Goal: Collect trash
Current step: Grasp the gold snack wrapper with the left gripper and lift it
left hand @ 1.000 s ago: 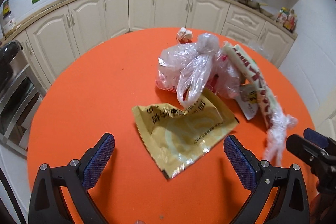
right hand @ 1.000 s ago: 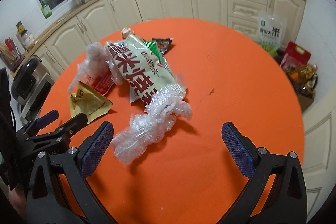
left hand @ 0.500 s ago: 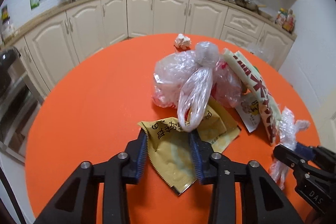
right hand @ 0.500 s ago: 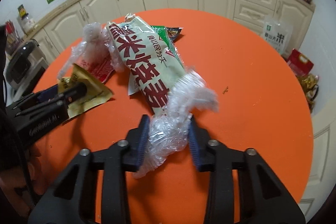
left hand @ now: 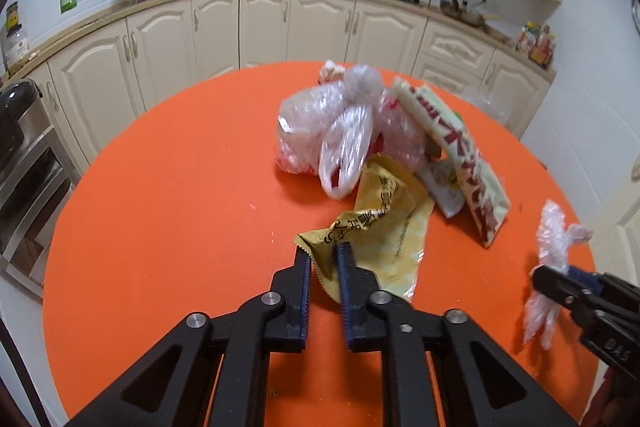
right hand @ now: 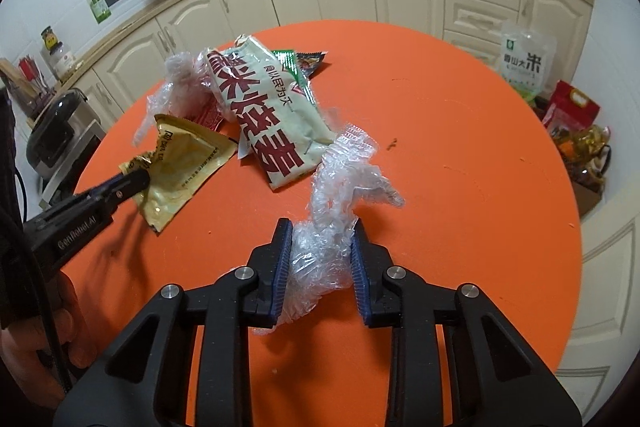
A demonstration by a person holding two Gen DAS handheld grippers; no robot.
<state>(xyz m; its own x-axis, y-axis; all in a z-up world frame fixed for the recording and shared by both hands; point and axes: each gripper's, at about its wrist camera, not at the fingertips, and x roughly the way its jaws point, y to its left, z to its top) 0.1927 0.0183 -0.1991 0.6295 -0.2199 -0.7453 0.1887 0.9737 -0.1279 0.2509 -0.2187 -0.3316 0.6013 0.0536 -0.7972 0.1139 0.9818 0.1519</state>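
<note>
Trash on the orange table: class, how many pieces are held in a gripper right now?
2. The yellow wrapper is pinched at its corner by the left gripper. The clear crumpled plastic is clamped in the right gripper. The other trash lies loose.

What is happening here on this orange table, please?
A person is collecting trash with a handheld gripper in each hand. The left gripper has its jaws shut on a corner of the yellow wrapper. The right gripper has its jaws shut on the crumpled clear plastic. A knotted plastic bag and a large green-white food packet lie ungrasped on the orange table.
</note>
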